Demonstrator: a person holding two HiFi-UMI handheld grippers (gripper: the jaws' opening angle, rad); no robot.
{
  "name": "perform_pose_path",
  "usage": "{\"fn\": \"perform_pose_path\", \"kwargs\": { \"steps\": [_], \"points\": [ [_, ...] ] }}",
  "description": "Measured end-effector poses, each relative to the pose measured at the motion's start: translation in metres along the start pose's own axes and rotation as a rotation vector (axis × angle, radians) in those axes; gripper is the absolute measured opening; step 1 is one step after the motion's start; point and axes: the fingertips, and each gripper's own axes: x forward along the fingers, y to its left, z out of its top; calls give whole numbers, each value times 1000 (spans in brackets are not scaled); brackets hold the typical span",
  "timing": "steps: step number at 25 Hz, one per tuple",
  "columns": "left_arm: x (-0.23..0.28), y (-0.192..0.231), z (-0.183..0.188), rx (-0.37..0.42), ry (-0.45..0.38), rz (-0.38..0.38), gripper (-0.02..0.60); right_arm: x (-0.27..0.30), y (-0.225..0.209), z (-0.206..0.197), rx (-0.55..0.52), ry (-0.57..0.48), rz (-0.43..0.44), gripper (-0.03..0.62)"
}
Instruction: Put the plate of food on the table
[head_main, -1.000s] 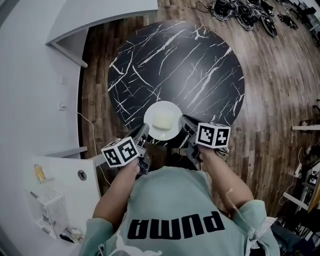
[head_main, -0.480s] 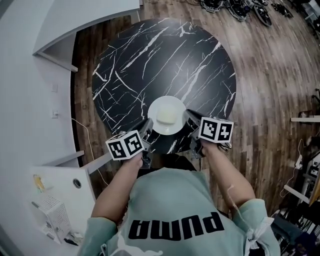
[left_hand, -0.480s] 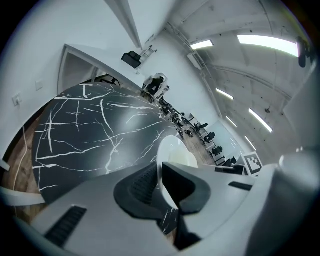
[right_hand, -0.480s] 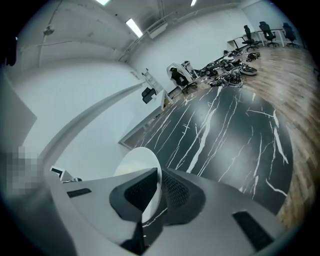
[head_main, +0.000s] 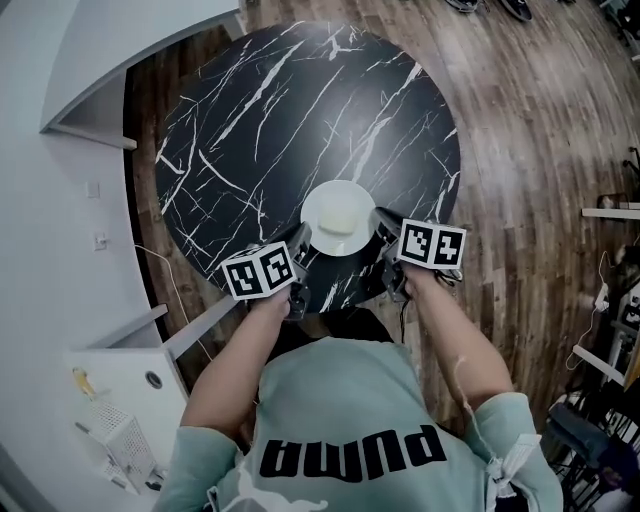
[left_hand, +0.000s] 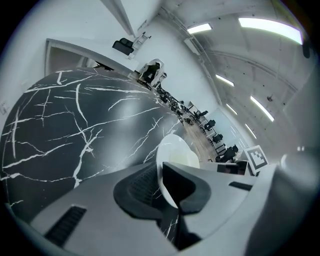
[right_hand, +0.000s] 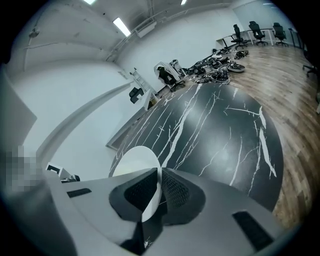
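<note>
A white plate (head_main: 322, 243) carries a pale block of food (head_main: 340, 212) and hangs over the near part of the round black marble table (head_main: 260, 120). My left gripper (head_main: 300, 240) is shut on the plate's left rim, my right gripper (head_main: 382, 226) on its right rim. In the left gripper view the plate (left_hand: 172, 149) runs edge-on between the jaws of the left gripper (left_hand: 161, 172). The right gripper view shows the plate (right_hand: 131, 159) pinched by the right gripper (right_hand: 160, 184). Whether the plate touches the tabletop I cannot tell.
A white curved counter (head_main: 120, 40) stands beyond the table at the left. A white cabinet (head_main: 110, 385) with small items sits at the lower left. Wooden floor (head_main: 540, 130) surrounds the table, with a shelf (head_main: 610, 212) at the right edge and office chairs (right_hand: 260, 27) far off.
Both grippers have carried the plate forward, from the table's near edge to farther over the tabletop. The person has stepped closer to the table.
</note>
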Motion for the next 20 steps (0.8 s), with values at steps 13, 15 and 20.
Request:
{"fn": "perform_pose_path", "kwargs": {
  "steps": [13,15,20],
  "points": [
    [58,10,-10,54,105,34,44,24,-52,1,27,40,-83,34],
    [62,10,-9,65,109,32,44,26,-55,1,25,41,-91,34],
    [70,15,-15,72,132,37,46,30,-62,-2,25,55,-113,34]
  ]
}}
